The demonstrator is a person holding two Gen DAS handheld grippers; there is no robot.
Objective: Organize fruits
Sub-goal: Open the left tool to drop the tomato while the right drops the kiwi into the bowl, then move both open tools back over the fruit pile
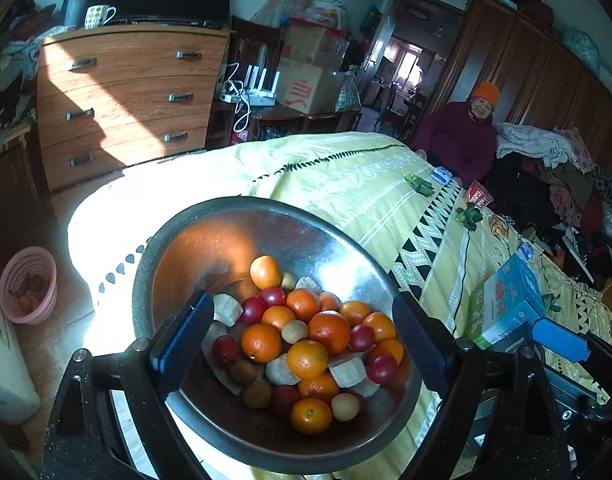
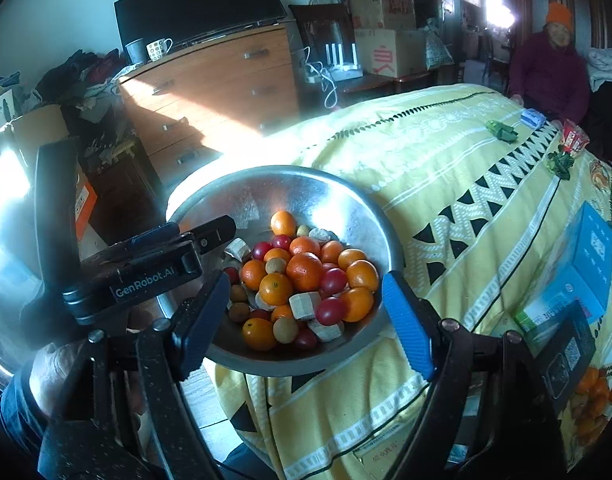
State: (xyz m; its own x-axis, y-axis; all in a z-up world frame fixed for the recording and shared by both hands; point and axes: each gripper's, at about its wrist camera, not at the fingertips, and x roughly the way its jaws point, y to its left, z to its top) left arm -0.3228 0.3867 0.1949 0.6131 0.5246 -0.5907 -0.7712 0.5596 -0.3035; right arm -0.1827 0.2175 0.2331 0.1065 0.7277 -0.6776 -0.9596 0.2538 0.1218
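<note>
left tool (image 1: 302, 340) gaping wide, gripping nothing, hovering over steel bowl (image 1: 226, 240) | right tool (image 2: 306, 312) also wide, nothing between its blades, framing the bowl's near rim | oranges (image 1: 307, 358), red fruits (image 1: 361, 338), pale chunks all sitting heaped in bowl just ahead of both tools | bowl perching at bed (image 1: 345, 184) edge, likely for reach | next pick probably a top orange

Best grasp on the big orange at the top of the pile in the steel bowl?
Take the big orange across its widest middle, from above. It is round and sits highest on the heap in the bowl, its top clear; plums and smaller oranges crowd its sides, so a side approach would likely knock them. Either the left gripper or the right gripper, both open, could drop onto it.
</note>
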